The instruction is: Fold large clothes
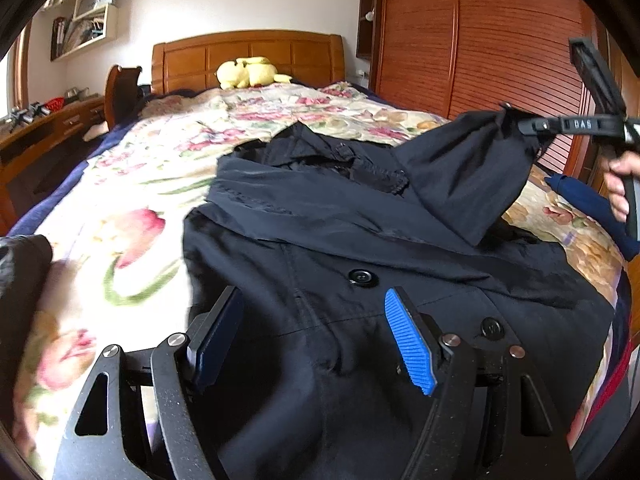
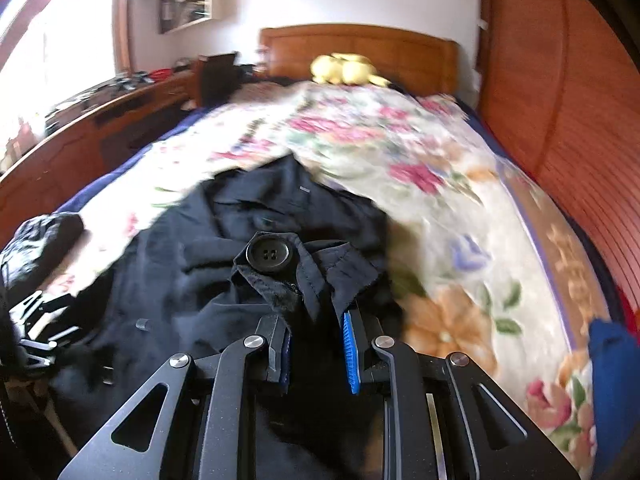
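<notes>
My right tongs [image 2: 316, 344] pinch the coat's [image 1: 320, 240] cuff [image 2: 296, 276]; left tongs [image 1: 316, 340] open, empty. A shallow bite risks the sleeve [image 1: 460, 184] slipping mid-fold.

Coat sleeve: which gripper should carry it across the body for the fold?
Right. The right gripper is shut on the sleeve cuff, lifted off the coat; the left gripper hovers open and empty.

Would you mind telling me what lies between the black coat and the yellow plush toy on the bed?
Only the floral quilt lies between the coat and the plush toy; both wrist views show that stretch.
</notes>
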{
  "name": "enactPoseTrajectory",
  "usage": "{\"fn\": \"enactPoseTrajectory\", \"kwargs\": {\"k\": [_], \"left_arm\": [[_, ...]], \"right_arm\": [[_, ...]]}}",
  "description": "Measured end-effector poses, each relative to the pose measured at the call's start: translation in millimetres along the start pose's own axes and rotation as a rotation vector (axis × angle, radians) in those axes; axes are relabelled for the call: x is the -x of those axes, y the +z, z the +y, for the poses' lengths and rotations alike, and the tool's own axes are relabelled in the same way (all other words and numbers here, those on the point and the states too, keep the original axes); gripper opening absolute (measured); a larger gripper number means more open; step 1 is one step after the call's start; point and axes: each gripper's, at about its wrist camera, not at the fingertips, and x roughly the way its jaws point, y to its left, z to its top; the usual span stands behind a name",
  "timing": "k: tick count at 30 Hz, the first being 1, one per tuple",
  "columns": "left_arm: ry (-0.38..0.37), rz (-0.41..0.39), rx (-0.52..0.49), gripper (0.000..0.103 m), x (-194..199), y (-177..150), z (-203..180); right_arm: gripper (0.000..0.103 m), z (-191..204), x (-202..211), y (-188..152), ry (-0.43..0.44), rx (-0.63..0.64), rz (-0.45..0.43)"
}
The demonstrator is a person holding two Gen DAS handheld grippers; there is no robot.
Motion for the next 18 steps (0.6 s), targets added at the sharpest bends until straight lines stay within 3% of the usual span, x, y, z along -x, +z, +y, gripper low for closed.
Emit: {"fn": "enactPoseTrajectory", "kwargs": {"k": [11, 18], "left_arm": [[0.043, -0.036, 0.036, 0.074, 35.0, -12.6, 36.0], [0.05, -0.049, 0.076, 0.074, 40.5, -11.4, 52.7]], "right_arm": [[0.021, 95.0, 31.2, 2.8, 0.117, 0.158, -0.019], [0.038, 115.7, 36.7, 6.6, 0.164, 0.197, 0.031]]}}
